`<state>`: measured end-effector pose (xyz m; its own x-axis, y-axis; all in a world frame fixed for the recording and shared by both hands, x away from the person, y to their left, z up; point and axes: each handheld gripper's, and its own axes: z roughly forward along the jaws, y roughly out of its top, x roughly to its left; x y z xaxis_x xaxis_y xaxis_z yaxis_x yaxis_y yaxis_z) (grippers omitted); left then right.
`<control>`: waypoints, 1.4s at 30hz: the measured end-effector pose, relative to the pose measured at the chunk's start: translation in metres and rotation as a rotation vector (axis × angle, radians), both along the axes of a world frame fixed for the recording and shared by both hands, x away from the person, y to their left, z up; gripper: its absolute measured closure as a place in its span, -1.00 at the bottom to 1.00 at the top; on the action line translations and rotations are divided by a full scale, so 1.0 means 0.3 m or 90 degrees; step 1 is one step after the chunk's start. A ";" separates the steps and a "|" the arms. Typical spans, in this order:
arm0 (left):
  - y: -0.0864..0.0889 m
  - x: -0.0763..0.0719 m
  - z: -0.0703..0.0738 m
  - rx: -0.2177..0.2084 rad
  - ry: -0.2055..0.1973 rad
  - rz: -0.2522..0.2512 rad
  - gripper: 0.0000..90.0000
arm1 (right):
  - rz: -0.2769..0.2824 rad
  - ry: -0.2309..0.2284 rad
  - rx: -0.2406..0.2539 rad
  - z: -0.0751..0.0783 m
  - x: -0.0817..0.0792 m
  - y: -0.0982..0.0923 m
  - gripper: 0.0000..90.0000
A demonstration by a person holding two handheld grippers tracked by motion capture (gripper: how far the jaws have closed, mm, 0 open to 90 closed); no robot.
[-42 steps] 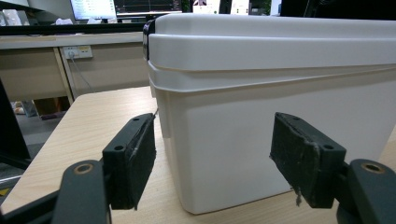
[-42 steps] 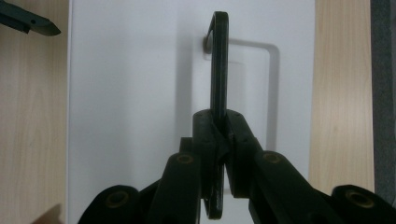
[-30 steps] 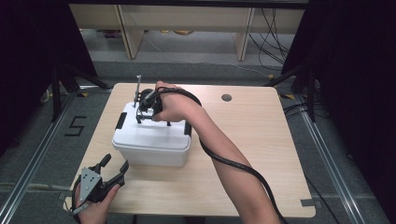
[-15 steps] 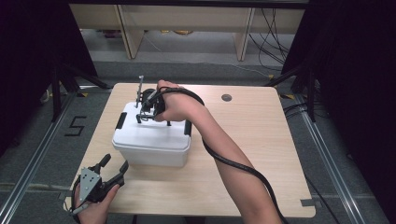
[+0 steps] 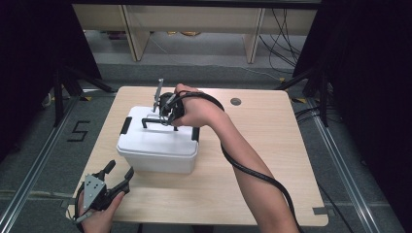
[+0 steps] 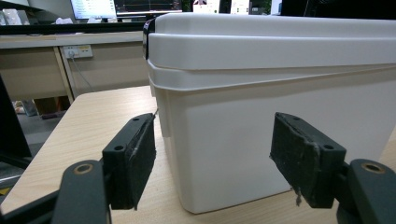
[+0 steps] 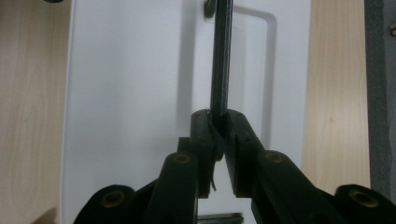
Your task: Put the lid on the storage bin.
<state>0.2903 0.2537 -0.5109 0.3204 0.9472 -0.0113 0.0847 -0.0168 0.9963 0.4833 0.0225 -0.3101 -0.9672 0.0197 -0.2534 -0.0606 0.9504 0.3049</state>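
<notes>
Our right tongs [image 7: 218, 135] pinch the black handle [image 7: 220, 65] atop the white box [image 5: 158, 145]; the left tongs [image 6: 212, 158], spread, wait just before its wall. Next, we judge, lift straight up.

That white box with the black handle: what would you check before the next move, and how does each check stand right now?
1. Right tongs closed on the black handle: ok, the pads pinch the bar; they have just been closing.
2. Handle raised off the lid: ok, it stands up in the high view.
3. Side latches fastened: cannot tell.
4. Left tongs clear of the white box: ok, open and pointed at its wall, not touching.
5. Box fully on the table: ok, away from the edges.
6. Cable free: ok, it trails along the forearm.
</notes>
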 end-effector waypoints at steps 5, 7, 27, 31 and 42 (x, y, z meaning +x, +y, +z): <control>0.002 0.000 0.000 -0.002 0.001 0.000 -0.33 | -0.009 0.013 0.011 0.009 -0.004 -0.003 0.90; 0.002 0.000 0.000 -0.001 0.000 0.000 -0.33 | -0.005 0.014 0.008 0.014 -0.001 0.000 0.90; 0.000 0.000 0.000 -0.002 0.000 -0.002 -0.33 | -0.005 0.017 0.005 0.037 0.011 0.004 0.91; 0.002 0.001 -0.001 -0.001 0.001 -0.003 -0.33 | -0.017 0.024 0.002 0.044 0.013 -0.005 0.91; 0.000 0.001 -0.001 -0.002 0.002 -0.003 -0.33 | -0.005 0.017 -0.012 0.035 0.017 0.010 0.91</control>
<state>0.2906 0.2538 -0.5113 0.3246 0.9457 -0.0154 0.0877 -0.0138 0.9960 0.4885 0.0255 -0.2995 -0.9735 0.0230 -0.2275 -0.0449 0.9563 0.2889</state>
